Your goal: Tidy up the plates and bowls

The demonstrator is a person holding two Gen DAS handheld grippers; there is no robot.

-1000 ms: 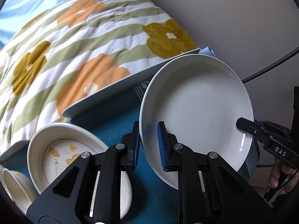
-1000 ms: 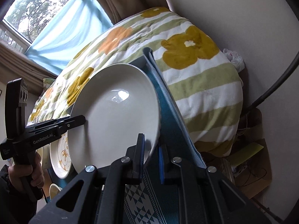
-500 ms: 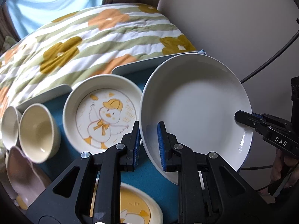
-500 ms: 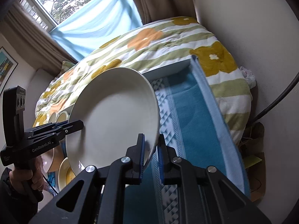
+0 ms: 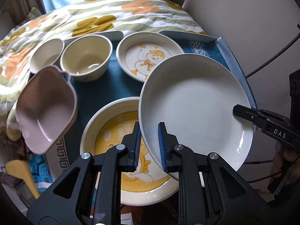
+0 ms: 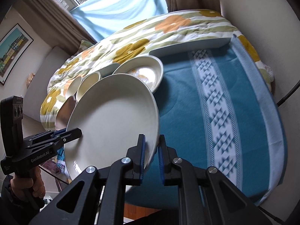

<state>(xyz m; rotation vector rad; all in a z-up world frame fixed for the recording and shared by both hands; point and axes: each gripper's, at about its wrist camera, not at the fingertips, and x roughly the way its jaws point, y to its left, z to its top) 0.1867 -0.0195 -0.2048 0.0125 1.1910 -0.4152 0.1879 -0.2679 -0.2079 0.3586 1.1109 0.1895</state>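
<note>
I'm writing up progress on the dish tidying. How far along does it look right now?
Early, by the look of it. In hand: both grippers, left and right, clamp the rim of the plain white plate, held tilted above the table. Nothing looks stacked yet: two duck plates, two cream bowls and a pink dish lie apart.
</note>
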